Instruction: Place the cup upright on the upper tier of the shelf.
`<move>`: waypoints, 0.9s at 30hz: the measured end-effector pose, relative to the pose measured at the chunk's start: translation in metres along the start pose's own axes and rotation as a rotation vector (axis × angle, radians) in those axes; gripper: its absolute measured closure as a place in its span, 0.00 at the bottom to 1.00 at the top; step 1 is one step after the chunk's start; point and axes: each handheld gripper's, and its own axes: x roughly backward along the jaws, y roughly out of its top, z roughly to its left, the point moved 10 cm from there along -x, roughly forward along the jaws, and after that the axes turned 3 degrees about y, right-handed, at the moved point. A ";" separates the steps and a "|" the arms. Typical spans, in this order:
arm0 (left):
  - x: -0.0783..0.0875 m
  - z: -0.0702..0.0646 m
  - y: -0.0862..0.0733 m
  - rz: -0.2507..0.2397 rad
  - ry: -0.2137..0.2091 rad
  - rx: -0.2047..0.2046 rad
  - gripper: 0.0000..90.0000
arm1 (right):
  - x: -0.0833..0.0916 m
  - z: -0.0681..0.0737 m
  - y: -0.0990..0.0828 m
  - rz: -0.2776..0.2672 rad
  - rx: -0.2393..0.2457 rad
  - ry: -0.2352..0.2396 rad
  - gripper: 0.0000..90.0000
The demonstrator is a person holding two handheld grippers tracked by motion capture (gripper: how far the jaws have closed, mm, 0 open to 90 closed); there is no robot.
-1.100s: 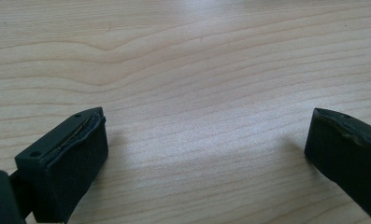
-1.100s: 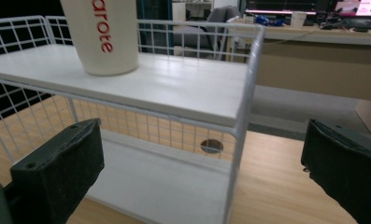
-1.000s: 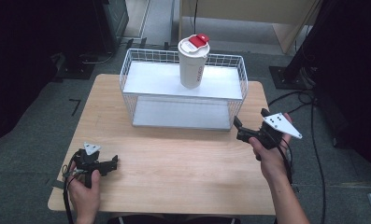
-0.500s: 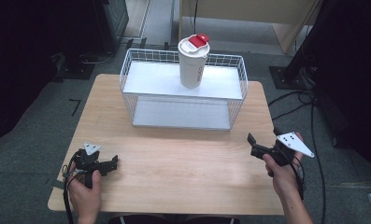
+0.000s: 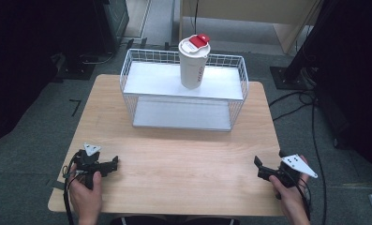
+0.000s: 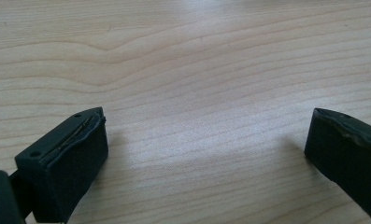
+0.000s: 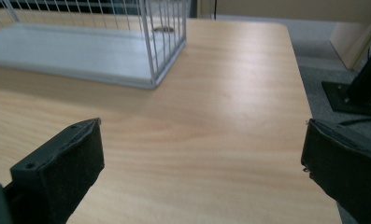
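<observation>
In the left gripper view the two black jaws stood wide apart with nothing between them but bare wood grain of the table (image 6: 197,70); the pads hovered low over the surface, casting soft shadows beneath; in the right gripper view the jaws likewise stood wide apart and empty, with the wooden top between them, the table's right edge running past the jaw at 3 o'clock, and the corner of the wire rack (image 7: 164,46) at about 11 o'clock.

From the high view, the left gripper (image 5: 109,164) sat at roughly 8 o'clock on the table, near the front-left corner, held by the left hand (image 5: 85,194) that came in from the bottom edge; its grey three-cornered plate lay on top and its jaws pointed toward 3 o'clock; the right gripper (image 5: 261,168) sat at about 4 o'clock, near the front-right edge, gripped by the right hand (image 5: 291,199), jaws pointing toward 9 o'clock; the two grippers were well apart, with open tabletop between them.

At 12 o'clock stood the white wire rack with two white shelves, close to the table's far edge; on its upper shelf, right of centre, a white paper cup (image 5: 193,65) stood upright with a white lid bearing a red tab; cables trailed on the grey floor at 3 o'clock.
</observation>
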 end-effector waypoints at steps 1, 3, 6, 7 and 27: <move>0.000 0.000 0.000 0.001 0.000 -0.002 0.00 | 0.001 -0.001 -0.005 0.013 -0.006 -0.005 0.00; 0.000 0.000 0.000 0.002 0.000 -0.002 0.00 | 0.002 -0.005 -0.014 0.033 -0.009 -0.017 0.00; 0.000 0.000 0.000 0.000 0.000 0.000 0.00 | 0.003 -0.009 -0.028 0.082 -0.016 -0.032 0.00; 0.000 0.000 0.000 0.001 0.000 0.000 0.00 | 0.003 -0.009 -0.033 0.102 -0.013 -0.035 0.00; 0.000 0.000 0.000 0.000 0.000 -0.002 0.00 | -0.004 -0.009 -0.072 0.355 -0.012 -0.052 0.00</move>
